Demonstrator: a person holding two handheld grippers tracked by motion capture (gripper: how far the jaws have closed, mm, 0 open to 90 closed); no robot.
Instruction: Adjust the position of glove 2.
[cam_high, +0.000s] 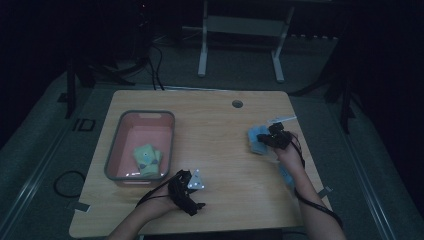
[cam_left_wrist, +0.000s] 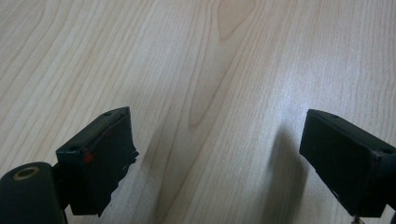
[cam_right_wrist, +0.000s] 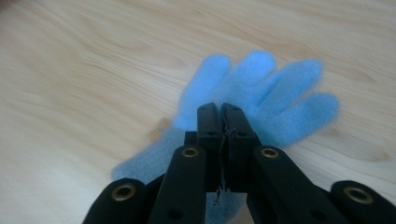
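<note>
At the right side of the wooden desk (cam_high: 215, 150), the right claw (cam_high: 274, 136) is clenched on a fluffy blue glove (cam_right_wrist: 261, 88), its two black jaws pressed flat together over the palm. In the right gripper view the glove's four fingers and thumb fan out beyond the jaw tips, the cuff trailing back beneath the claw, with pale wood grain under it. Whether the glove is lifted clear of the desk or still resting on it cannot be told. From above, the glove (cam_high: 257, 140) shows as a light blue patch just left of the claw, well to the right of the pink bin (cam_high: 116, 145).

The person's right forearm (cam_high: 312, 205) runs back from the claw to the desk's near right corner, a black cable looped along it.

The left claw (cam_high: 186, 192) sits near the front edge of the desk, just off the pink bin's near right corner, its grey three-cornered plate facing up. Its jaws are released and stand wide apart, and the left gripper view shows bare desk (cam_left_wrist: 219, 93) between them.

The grey-rimmed pink bin rests on the left half of the desk. Inside it, toward the near end, lies a pale green glove (cam_high: 146, 159).

Beyond the bin, near the desk's far edge, a round cable hole (cam_high: 237, 104) is set into the top.
</note>
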